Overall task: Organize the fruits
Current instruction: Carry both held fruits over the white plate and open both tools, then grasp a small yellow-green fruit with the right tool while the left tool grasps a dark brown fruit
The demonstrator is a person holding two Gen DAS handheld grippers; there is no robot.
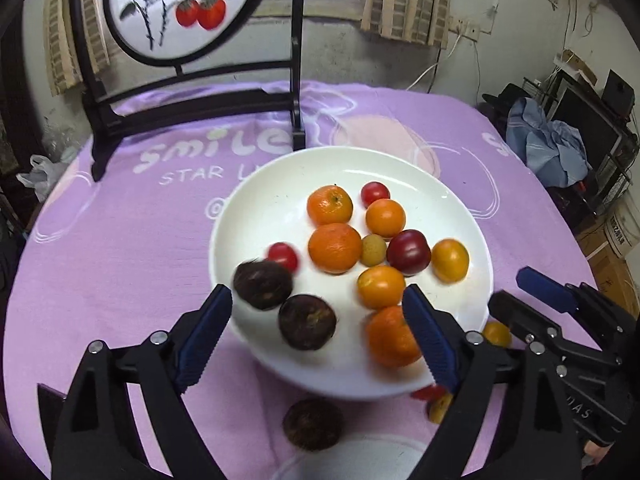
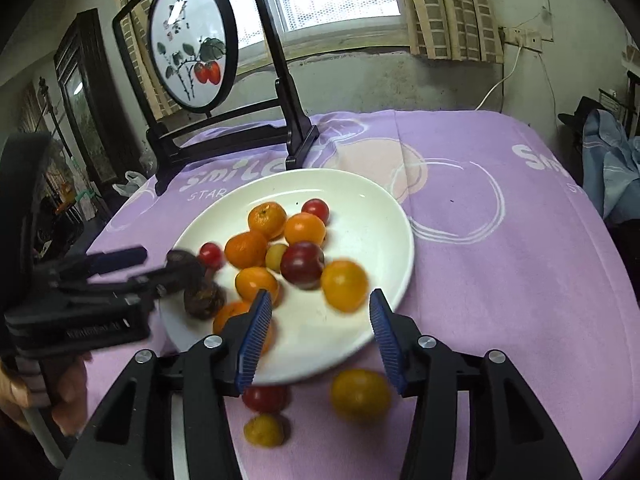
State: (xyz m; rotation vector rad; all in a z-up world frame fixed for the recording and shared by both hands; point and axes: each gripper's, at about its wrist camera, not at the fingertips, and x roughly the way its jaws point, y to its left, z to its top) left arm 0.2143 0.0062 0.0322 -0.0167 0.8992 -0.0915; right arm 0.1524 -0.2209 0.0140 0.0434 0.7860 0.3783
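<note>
Both claws apart, empty – loose fruit [image 2: 360,394] beside plate [image 2: 384,216] rim may roll off cloth [image 2: 500,280] if nudged.

Left wrist view looks steeply down along its own fingers, close over the near rim of the white plate [image 1: 256,208], facing the window wall. Right wrist view sits just to the right, close too, angled down toward the same plate [image 2: 372,216]. Both share the plate, purple tablecloth [image 1: 120,260] and painted round screen [image 2: 192,40].
</note>
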